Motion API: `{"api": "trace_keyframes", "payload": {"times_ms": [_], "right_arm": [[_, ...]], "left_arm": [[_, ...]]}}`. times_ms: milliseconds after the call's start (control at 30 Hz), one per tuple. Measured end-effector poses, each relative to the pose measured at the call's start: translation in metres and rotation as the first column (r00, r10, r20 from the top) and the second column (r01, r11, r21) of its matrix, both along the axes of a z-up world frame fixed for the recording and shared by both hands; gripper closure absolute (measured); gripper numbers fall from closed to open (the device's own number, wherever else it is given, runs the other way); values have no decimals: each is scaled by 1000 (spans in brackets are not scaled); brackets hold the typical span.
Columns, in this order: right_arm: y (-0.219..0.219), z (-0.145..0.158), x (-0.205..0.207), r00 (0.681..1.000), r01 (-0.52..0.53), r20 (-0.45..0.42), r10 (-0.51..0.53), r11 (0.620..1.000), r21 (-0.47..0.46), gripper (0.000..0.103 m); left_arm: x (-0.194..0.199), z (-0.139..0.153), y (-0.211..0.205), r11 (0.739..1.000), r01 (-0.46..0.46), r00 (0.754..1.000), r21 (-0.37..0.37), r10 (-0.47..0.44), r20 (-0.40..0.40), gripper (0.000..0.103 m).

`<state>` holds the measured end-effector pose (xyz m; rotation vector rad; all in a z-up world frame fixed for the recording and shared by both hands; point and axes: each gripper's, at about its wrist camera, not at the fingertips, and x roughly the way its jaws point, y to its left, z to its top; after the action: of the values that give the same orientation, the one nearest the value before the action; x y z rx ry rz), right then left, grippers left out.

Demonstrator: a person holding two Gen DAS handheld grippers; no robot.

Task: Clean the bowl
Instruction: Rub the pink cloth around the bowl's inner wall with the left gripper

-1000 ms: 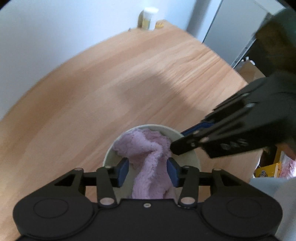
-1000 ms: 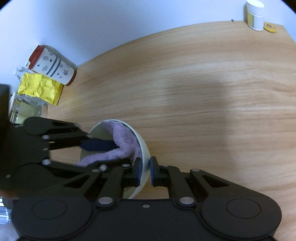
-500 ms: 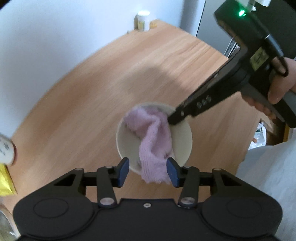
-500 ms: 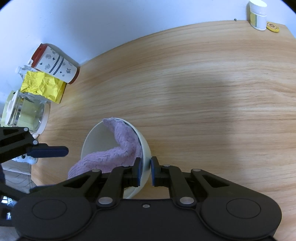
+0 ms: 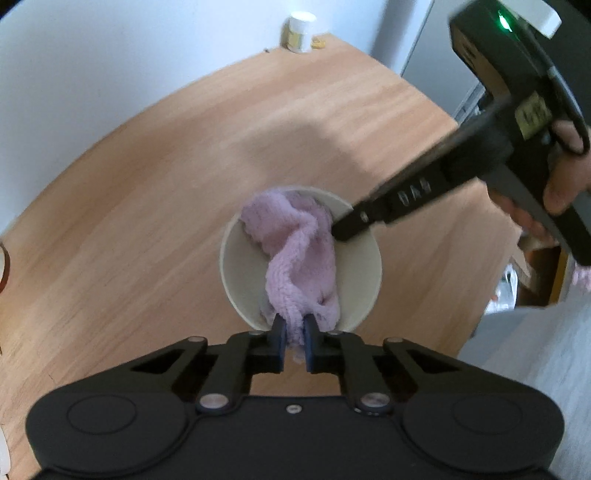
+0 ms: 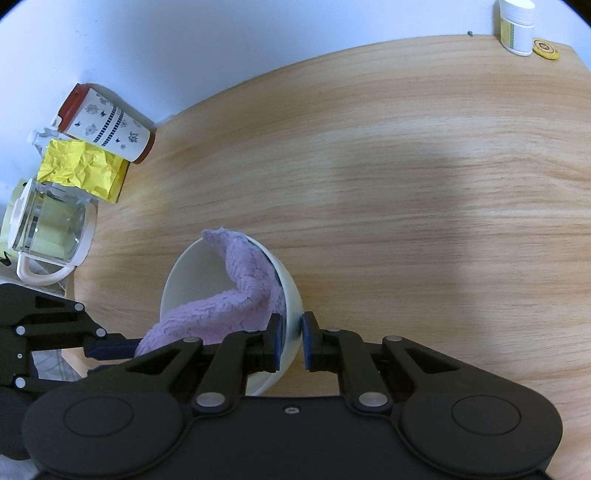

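1. The left tongs [image 5: 293,341] are clenched on the near end of the purple cloth [image 5: 299,254]. The cloth hangs out over the near rim of the bowl [image 5: 364,273], and its end sits between the two blue pads.
2. The right tongs [image 6: 291,341] are clenched on the wall of the bowl [image 6: 192,273]. One blue pad is inside the bowl and the other is outside, so the rim is between them.
3. In the left wrist view the right tongs [image 5: 341,230] come in from the right side and their tip sits on the far right part of the bowl rim. A hand [image 5: 554,173] holds the handle of this tool, and a green light shines on top of it.
4. The bowl is pale, and it is tilted with its opening turned toward the left tongs. It is over the wooden desk [image 6: 406,184], close to the near edge. I cannot tell if its bottom touches the desk.
5. The cloth [image 6: 240,295] fills most of the inside of the bowl, and one corner stands up above the far rim.
6. At the left edge of the desk are a patterned cup with a red lid [image 6: 105,123], lying tilted against the wall, a crumpled yellow packet [image 6: 83,173] and a clear jug [image 6: 50,230].
7. In the far right corner of the desk stand a white bottle [image 6: 517,26] and a small yellow round tin [image 6: 546,48] just beside it.
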<state>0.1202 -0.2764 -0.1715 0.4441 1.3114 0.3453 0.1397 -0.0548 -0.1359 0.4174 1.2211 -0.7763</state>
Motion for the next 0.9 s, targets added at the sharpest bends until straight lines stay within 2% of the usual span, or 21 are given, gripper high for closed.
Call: {"api": "trace_keyframes", "payload": {"times_ms": [233, 400, 733, 900], "right_arm": [[1, 0, -1, 1000, 4, 3, -4, 1000, -1, 89], [1, -2, -1, 1000, 8, -4, -8, 1000, 7, 89], [1, -6, -3, 1000, 10, -9, -10, 1000, 14, 88], [1, -5, -2, 1000, 1, -11, 0, 1000, 13, 88]], "left_arm": [[21, -13, -21, 999, -32, 999, -25, 33, 33, 94], [28, -32, -36, 1000, -18, 999, 4, 18, 41, 94], [28, -45, -41, 1000, -13, 1000, 22, 12, 26, 94], [31, -41, -38, 1000, -14, 1000, 0, 14, -6, 84]]}}
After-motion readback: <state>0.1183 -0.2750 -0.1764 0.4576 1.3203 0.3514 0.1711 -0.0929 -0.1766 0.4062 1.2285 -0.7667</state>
